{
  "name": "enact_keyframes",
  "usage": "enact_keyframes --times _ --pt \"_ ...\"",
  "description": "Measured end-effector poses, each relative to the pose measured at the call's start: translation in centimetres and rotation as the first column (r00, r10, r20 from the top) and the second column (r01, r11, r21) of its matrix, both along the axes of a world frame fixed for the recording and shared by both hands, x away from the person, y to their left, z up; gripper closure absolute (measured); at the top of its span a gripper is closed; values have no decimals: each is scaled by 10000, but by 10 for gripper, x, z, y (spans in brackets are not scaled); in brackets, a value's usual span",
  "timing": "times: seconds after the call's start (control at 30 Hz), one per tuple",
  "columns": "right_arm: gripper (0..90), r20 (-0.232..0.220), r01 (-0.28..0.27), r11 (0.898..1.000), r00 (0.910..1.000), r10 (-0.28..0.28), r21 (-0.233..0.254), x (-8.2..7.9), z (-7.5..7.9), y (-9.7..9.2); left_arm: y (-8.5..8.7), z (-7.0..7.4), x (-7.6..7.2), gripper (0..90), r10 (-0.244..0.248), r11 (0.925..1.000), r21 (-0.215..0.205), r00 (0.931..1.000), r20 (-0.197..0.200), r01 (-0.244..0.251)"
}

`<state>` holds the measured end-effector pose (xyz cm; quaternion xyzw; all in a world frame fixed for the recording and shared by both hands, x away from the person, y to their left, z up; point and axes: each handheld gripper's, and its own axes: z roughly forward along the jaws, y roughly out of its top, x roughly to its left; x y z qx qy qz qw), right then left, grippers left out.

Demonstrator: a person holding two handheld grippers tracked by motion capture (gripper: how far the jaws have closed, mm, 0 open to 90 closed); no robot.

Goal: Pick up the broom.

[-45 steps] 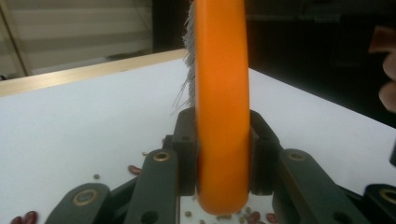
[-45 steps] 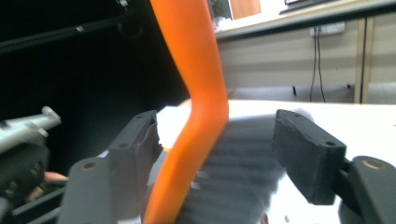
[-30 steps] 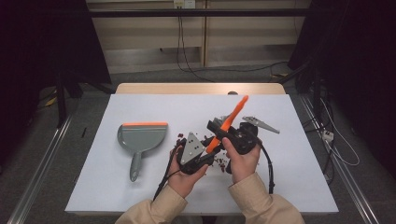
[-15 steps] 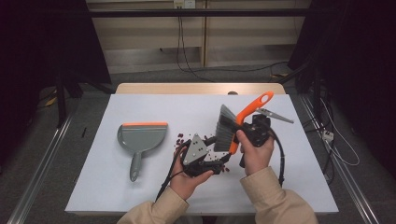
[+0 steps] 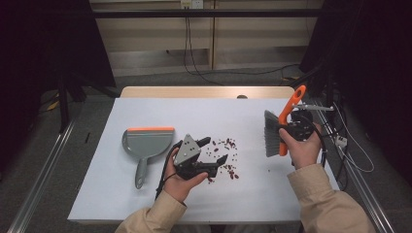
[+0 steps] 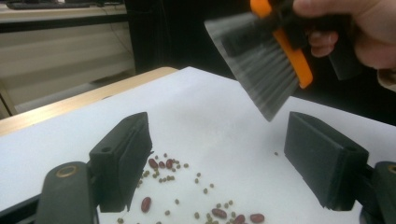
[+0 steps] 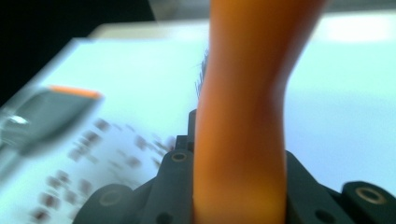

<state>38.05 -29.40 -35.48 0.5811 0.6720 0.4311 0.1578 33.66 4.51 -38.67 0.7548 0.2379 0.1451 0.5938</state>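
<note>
**Brush lifted at the right, beans scattered mid-surface**

My right gripper is clenched on the orange handle of the brush; in the right gripper view that handle rises straight up between the jaws, pressed on both sides. From the high view I see the brush held up in the air near the right edge of the white surface, its grey bristles hanging down and its handle pointing up and away.

My left gripper rests low near the middle of the surface. Its jaws have just been opening and now stand released, with nothing between them. In the left gripper view the 2 black jaws frame the scattered beans, with the brush bristles hanging above and beyond them.

The beans lie loose just beside the tips of the left jaws. The grey dustpan with its orange lip lies flat at the left, well apart from the brush.
</note>
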Motion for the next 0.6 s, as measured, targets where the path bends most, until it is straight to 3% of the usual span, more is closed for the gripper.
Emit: enact_keyframes --times 0.07,0.1,0.23,0.47,0.6 --pt "810 -363 67 9963 9993 -99 -861 4 -9 -7 4 -1 2 206 -9 10000 29 10000 -58 9" --pt "809 -523 114 9951 9985 -166 -984 6 -13 -10 5 -1 2 196 1 10000 -13 10000 -99 -1" --pt "810 -847 279 9910 9956 -392 -1308 13 -27 -16 12 -2 5 163 33 10000 -34 9998 -192 -34" --pt "802 -1503 -69 9797 9884 -238 -2005 28 -52 -4 23 -4 9 150 119 9999 8 9995 -299 -119" --pt "790 -1368 -139 9779 9905 -151 -2085 33 -57 -2 29 -6 10 144 240 9997 -23 9991 -360 -241"
